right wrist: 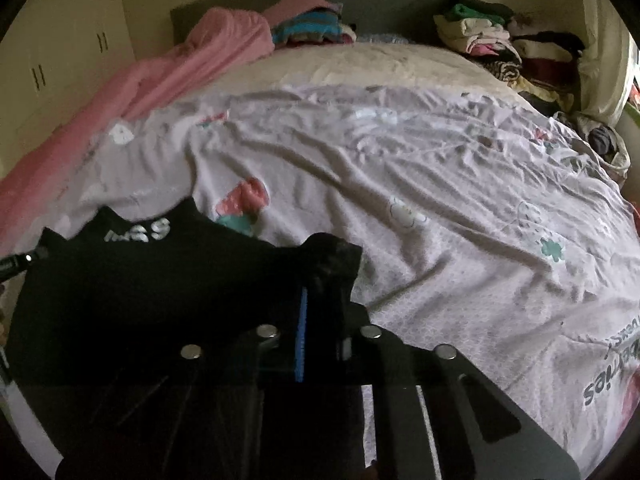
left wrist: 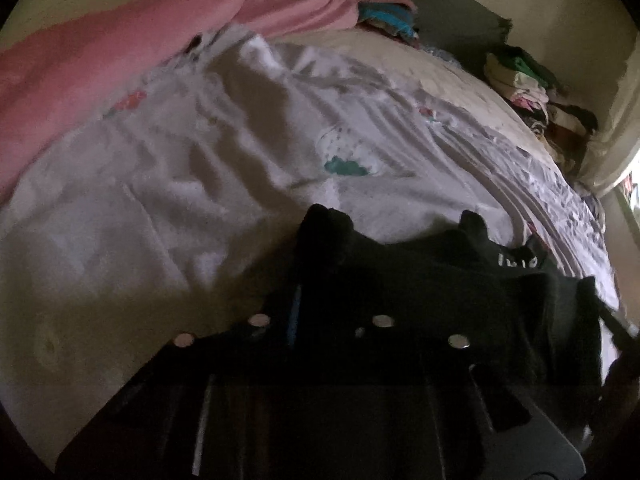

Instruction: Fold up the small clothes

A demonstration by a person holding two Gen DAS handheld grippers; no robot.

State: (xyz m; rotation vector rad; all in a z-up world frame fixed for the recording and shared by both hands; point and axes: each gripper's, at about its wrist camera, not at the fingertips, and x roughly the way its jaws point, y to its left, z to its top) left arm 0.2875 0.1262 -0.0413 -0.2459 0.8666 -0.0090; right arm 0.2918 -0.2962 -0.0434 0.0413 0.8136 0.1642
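Right wrist view: we see our right gripper (right wrist: 326, 264) pinched shut on a corner of the black garment (right wrist: 132, 280), white lettering showing, stretched above the pale printed bedsheet (right wrist: 440, 208). Our left gripper (left wrist: 332, 228) clamps the other corner. Folded clothes piles (right wrist: 492, 40) sit beyond.

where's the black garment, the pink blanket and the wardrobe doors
black garment (right wrist: 120, 280), right wrist view, on its body below the white print
pink blanket (left wrist: 80, 80), left wrist view, on its broad flat part
wardrobe doors (right wrist: 60, 40), right wrist view, on a door panel
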